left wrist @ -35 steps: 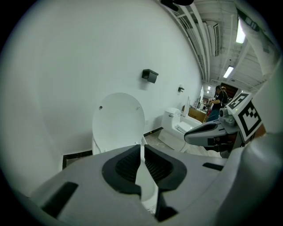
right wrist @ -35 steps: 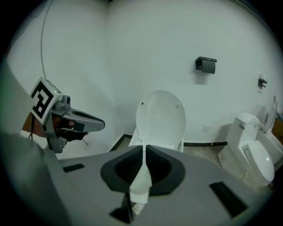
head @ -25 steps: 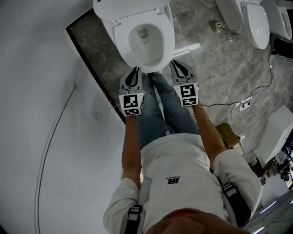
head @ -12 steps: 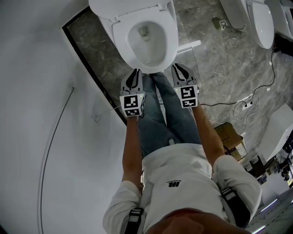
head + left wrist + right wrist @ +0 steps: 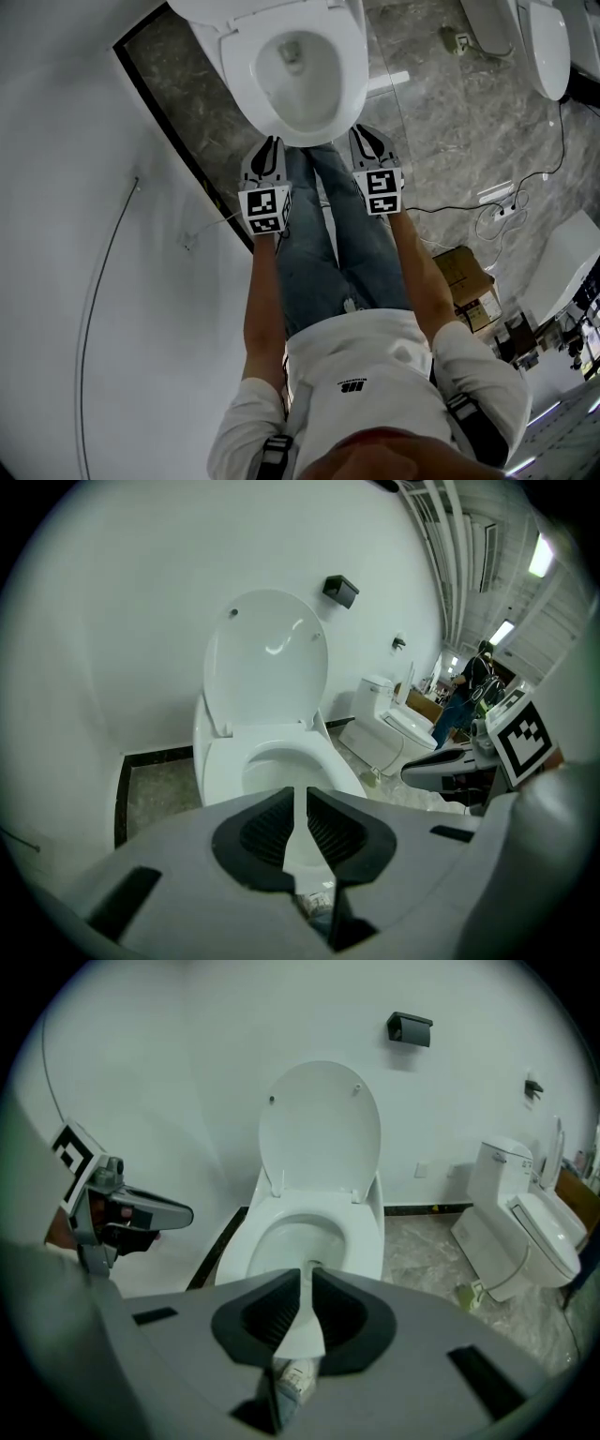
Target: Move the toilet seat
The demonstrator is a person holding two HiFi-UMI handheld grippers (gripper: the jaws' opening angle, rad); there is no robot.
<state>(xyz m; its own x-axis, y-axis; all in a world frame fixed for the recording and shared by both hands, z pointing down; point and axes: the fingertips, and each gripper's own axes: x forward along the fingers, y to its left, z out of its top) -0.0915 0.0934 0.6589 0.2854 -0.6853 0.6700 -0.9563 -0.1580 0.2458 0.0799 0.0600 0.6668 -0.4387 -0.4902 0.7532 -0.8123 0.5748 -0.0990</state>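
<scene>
Dim, even indoor light; everything is in focus. Both gripper views bulge, with black corners. A soft glare sits on the raised toilet lid.

The left forearm and right forearm reach out from the torso toward 12 o'clock in the head view, roughly parallel. The left gripper sits at about 11 o'clock from the picture's middle and the right gripper at about 1 o'clock. Both tilt nose-down. Each gripper's jaws are closed together with nothing between them. The hands seem tucked beneath the marker cubes, barely visible.
</scene>
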